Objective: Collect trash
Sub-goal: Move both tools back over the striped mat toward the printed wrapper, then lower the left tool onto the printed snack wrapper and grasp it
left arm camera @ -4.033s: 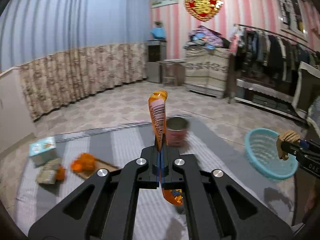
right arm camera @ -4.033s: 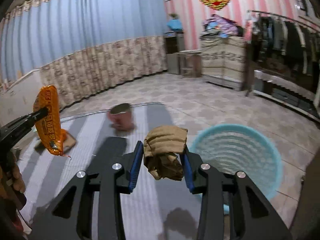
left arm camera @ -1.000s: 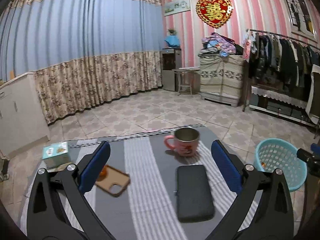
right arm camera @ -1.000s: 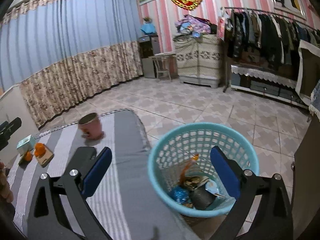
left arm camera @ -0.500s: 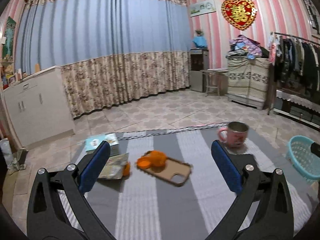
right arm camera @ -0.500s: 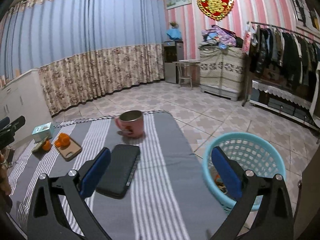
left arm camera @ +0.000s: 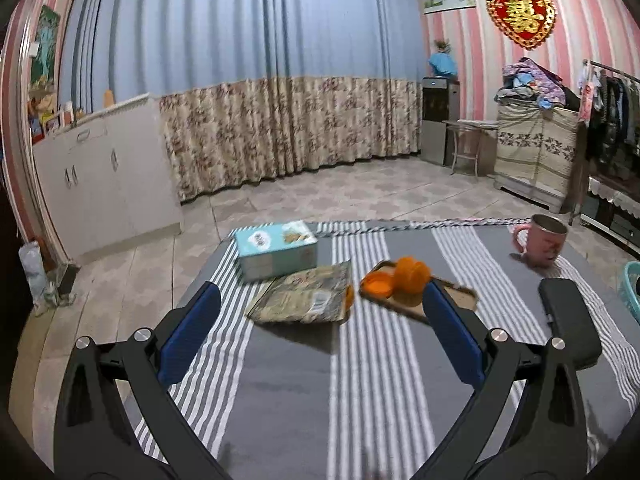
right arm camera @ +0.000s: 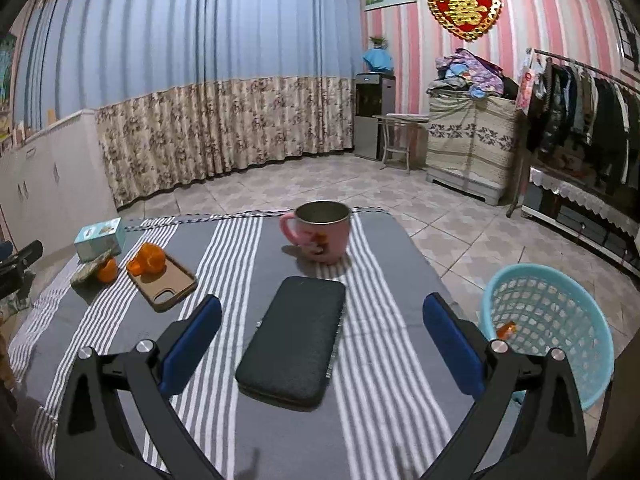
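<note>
**Both loads binned; next trash lined up**

Left wrist: left gripper (left arm camera: 320, 344), emptied of the orange wrapper held seconds ago, is spread wide and aimed at the packet (left arm camera: 304, 298) near the tabletop's far-left corner.

Right wrist: right gripper (right arm camera: 322, 346) gapes empty; basket (right arm camera: 560, 276) off the right edge holds scraps.

In the left wrist view the blue basket (left arm camera: 632, 288) is being cut off by the right edge, only a sliver showing. In the right wrist view its contents are mostly hiding below the rim, and an orange piece (right arm camera: 107, 270) is lying half hidden behind the crumpled wrapper (right arm camera: 90, 270).
</note>
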Motion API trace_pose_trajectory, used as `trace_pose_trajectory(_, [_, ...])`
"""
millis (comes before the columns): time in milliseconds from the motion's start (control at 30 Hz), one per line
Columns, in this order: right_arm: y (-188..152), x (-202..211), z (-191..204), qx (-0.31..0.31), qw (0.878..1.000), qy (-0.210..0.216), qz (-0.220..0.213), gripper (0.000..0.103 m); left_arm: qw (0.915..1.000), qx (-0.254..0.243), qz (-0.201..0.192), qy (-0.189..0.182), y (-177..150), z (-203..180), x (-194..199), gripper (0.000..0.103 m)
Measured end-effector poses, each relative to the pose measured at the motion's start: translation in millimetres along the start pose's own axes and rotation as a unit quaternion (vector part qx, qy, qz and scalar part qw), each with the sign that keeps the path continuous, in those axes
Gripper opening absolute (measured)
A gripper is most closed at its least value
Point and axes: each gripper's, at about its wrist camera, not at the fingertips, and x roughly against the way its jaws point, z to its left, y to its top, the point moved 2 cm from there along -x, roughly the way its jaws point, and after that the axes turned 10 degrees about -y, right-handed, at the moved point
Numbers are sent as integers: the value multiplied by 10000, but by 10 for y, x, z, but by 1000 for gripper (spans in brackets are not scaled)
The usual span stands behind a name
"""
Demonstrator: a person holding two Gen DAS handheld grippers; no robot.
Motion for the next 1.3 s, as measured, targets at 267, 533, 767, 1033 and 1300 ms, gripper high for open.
trace_pose_trajectory(267, [-121, -291, 302, 173, 9995, 111, 248, 98, 9995, -31, 317, 60, -189, 189, -281, 98])
trace_pose_trajectory(533, [-130, -582, 613, 477, 9974, 222, 495, 98, 9971, 35, 750, -102, -209, 257, -747, 98])
trace_pose_trajectory(767, [-95, -748, 798, 549, 9949, 454, 719, 98, 9920, -379, 1196, -107, -277, 228, -1181, 92])
trace_pose_trajectory(1033, [-58, -881, 1091, 642, 9921, 663, 849, 98, 9890, -341, 1368, -435, -282, 261, -1303, 42])
trace_pose_trajectory(1300, [70, -980, 1537, 918, 9883, 861, 862, 98, 9906, -698, 1048, -540, -181, 203, -1108, 9])
